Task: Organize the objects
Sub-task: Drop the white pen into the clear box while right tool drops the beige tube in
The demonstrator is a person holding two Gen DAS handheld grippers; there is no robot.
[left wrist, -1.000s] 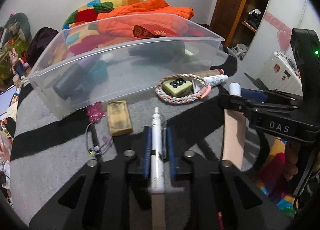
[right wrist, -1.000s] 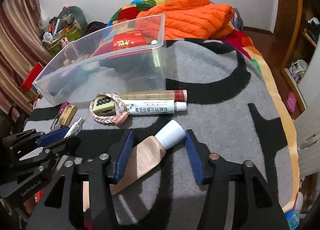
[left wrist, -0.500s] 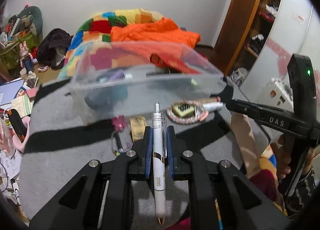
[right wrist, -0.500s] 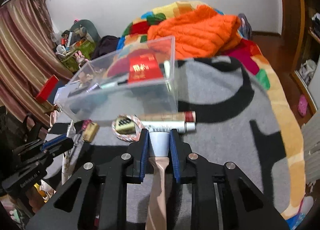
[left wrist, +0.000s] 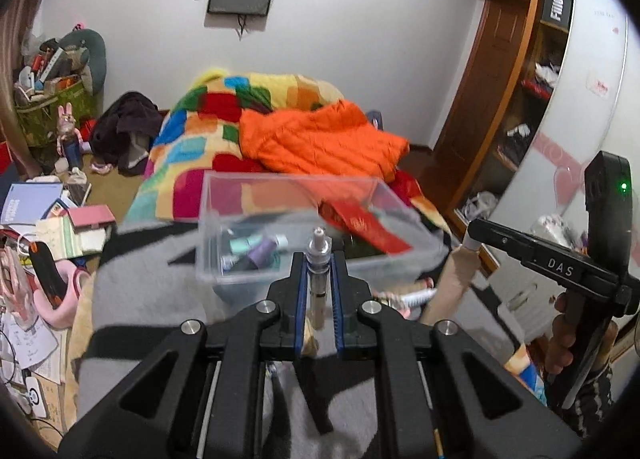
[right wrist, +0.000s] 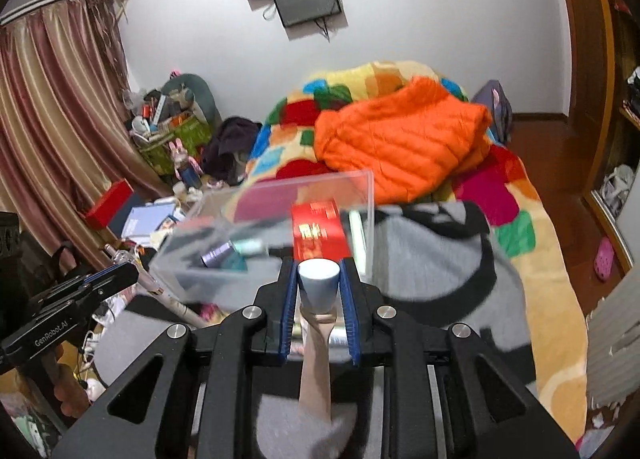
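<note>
My left gripper (left wrist: 319,259) is shut on a white pen (left wrist: 318,275), held high above the grey and black blanket (left wrist: 152,299). My right gripper (right wrist: 319,275) is shut on a beige tube with a white cap (right wrist: 319,287), also raised. A clear plastic bin (left wrist: 308,227) sits ahead of both, holding a red packet (left wrist: 360,225), small bottles (left wrist: 256,249) and other items. The bin also shows in the right wrist view (right wrist: 280,235). The right gripper shows in the left wrist view (left wrist: 472,243), and the left gripper in the right wrist view (right wrist: 120,273).
An orange jacket (left wrist: 320,139) and a patchwork blanket (left wrist: 208,131) lie behind the bin. A braided ring and tubes (left wrist: 404,297) lie right of the bin. Clutter (left wrist: 44,227) covers the floor at left. A wardrobe (left wrist: 520,99) stands at right.
Both grippers have risen from the blanket with their loads. The right gripper closed on the beige tube a second ago. The bin now appears lower and farther.
</note>
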